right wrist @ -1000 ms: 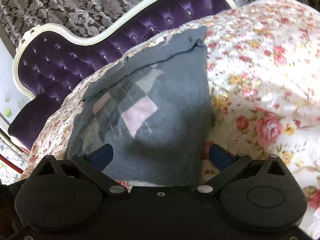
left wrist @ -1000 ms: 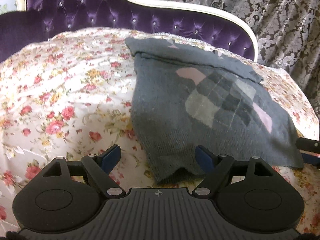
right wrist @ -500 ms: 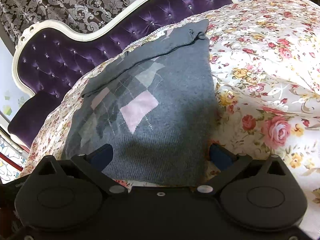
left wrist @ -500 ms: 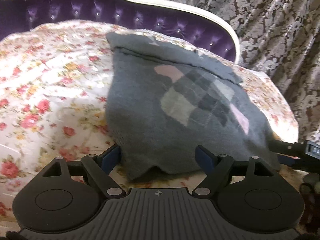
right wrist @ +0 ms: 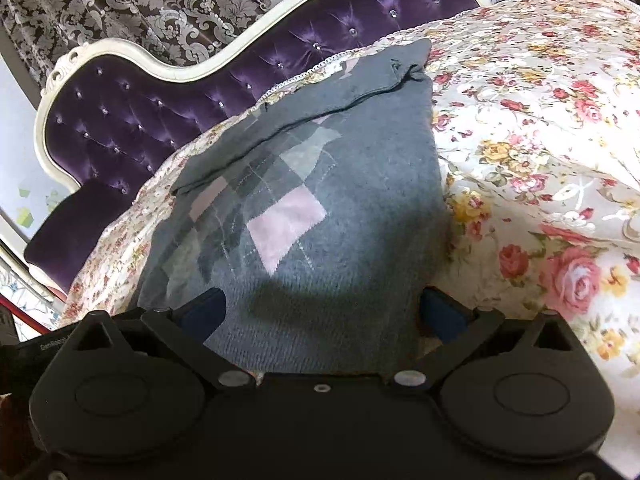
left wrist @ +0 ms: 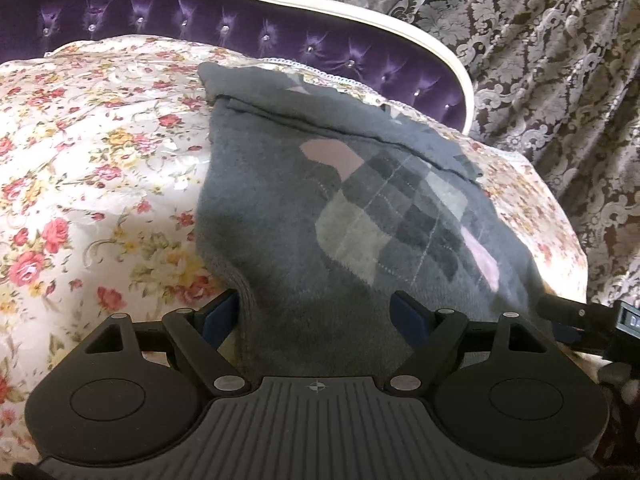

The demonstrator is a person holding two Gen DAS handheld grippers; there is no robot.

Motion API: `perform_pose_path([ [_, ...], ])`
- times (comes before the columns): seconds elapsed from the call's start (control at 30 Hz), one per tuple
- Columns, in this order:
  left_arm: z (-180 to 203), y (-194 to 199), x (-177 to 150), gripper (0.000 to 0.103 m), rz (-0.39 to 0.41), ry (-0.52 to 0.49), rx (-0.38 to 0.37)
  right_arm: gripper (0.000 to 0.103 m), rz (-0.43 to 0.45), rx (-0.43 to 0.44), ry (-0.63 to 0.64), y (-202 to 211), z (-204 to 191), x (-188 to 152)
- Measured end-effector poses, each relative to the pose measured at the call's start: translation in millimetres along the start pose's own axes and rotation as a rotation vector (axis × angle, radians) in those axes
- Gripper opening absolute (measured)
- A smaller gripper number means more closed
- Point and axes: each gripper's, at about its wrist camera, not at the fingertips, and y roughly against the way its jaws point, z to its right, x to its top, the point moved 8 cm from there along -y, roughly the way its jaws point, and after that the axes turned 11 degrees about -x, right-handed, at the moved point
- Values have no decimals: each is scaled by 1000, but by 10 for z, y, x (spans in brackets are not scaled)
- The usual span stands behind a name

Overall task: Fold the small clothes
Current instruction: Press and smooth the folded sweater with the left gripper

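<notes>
A small grey sweater (left wrist: 360, 200) with a pink and grey diamond pattern lies flat on the flowered bedspread (left wrist: 80, 160), its far edge folded over. My left gripper (left wrist: 314, 316) stands open at the sweater's near left corner, and the hem lies between its blue pads without being pressed. In the right wrist view the same sweater (right wrist: 320, 200) fills the middle. My right gripper (right wrist: 324, 312) is open wide over the near right part of the hem, cloth spanning the gap between its pads. A black finger (left wrist: 560, 310) of the right gripper shows at the left view's right edge.
A purple tufted headboard (left wrist: 280, 40) with a white frame curves behind the bed, also in the right wrist view as the headboard (right wrist: 160, 100). Patterned grey curtains (left wrist: 540, 80) hang beyond. The bedspread (right wrist: 540, 160) stretches right of the sweater; the bed's edge drops off near the sweater's far right side.
Both grippers have closed in on the sweater's near hem. The left one swung right, so the hem corner now lies between its jaws. Both stay open.
</notes>
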Motion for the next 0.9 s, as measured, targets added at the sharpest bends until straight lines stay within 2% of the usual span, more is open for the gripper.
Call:
perform_pose_path([
  [0.2, 34, 16, -32, 79, -13, -16, -21, 103, 3, 55, -61, -43, 60, 72],
  [0.33, 20, 81, -67, 63, -15, -4, -24, 103, -6, 82, -96, -14, 84, 60],
  [0.63, -112, 156, -55, 46, -2, 72, -57, 103, -58, 102, -114, -3, 79, 52],
  [0.7, -132, 167, -59, 45, 5, 84, -59, 99, -67, 80, -91, -12, 63, 44],
  [0.77, -150, 179, -62, 43, 11, 95, -63, 87, -70, 64, -71, -11, 63, 38],
  [0.9, -215, 212, -62, 41, 37, 136, -68, 76, -78, 59, -72, 0, 115, 41],
])
